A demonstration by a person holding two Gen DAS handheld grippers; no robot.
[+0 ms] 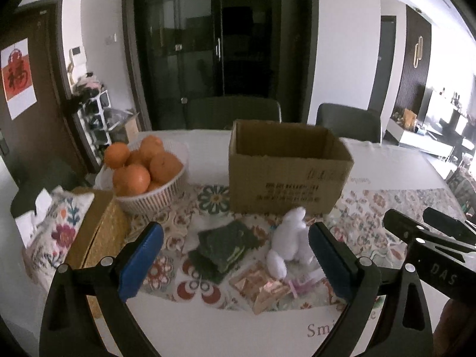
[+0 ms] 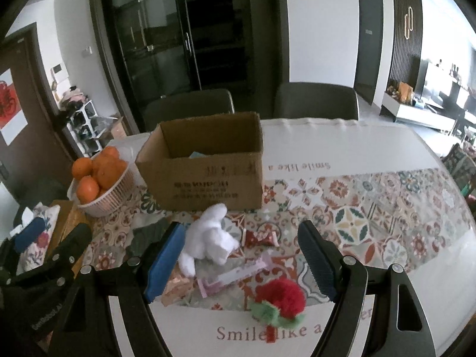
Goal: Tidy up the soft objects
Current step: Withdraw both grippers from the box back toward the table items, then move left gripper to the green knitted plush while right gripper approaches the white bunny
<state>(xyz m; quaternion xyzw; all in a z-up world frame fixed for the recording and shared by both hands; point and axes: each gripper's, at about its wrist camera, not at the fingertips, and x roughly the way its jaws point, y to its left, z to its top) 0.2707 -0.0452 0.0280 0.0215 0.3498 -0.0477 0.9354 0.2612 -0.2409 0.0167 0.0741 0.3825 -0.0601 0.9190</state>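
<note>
A white plush toy (image 1: 290, 242) (image 2: 209, 238) lies on the patterned tablecloth in front of an open cardboard box (image 1: 285, 169) (image 2: 205, 166). A folded dark green cloth (image 1: 227, 245) lies left of it. A red fuzzy strawberry toy (image 2: 279, 300) lies near the table's front edge. My left gripper (image 1: 236, 263) is open and empty, hovering over the cloth and plush. My right gripper (image 2: 244, 263) is open and empty, above the plush and strawberry. Something light blue (image 2: 196, 154) shows inside the box.
A white basket of oranges (image 1: 142, 172) (image 2: 101, 178) stands left of the box. A yellow box (image 1: 95, 235) and a floral tissue cover (image 1: 56, 232) sit at far left. Shiny snack packets (image 1: 261, 285), a pink packet (image 2: 235, 273) and a red wrapper (image 2: 260, 238) lie nearby. Chairs (image 2: 315, 99) stand behind.
</note>
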